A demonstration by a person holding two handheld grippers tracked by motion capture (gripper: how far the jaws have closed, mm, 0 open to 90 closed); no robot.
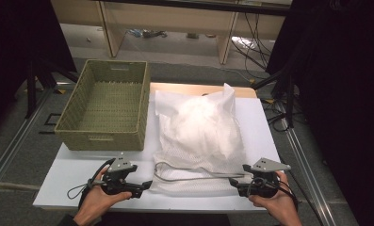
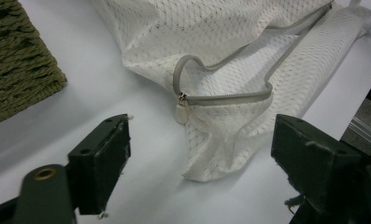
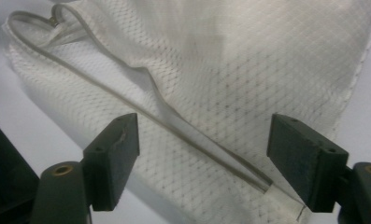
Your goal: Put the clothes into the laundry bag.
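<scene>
At the upper left of the high view I see a green woven basket, rectangular, standing on the white table with its right wall just beside the mesh bag. A corner of the same basket fills the upper left of the left gripper view.

At the lower left of the high view, my left hand holds the left gripper, which points right toward the near left corner of the bag. In the left gripper view the left gripper has its jaws spread wide with nothing between them but bare table and the bag's corner lying just beyond the tips.

At the centre of the high view lies the white mesh laundry bag, bulging with white contents and resting on the table right of the basket. Its grey zipper loops along the near edge, partly open. In the left gripper view the mesh bag crosses the upper middle of the frame, the zipper curving across it, and the zipper pull hangs at the zipper's left end, above and between the jaws.

At the lower right of the high view, my right hand holds the right gripper, which points left at the bag's near right edge. In the right gripper view the right gripper stands wide open over the mesh bag, with the zipper running diagonally between the jaws from the upper left to the lower right; neither jaw touches it.
</scene>
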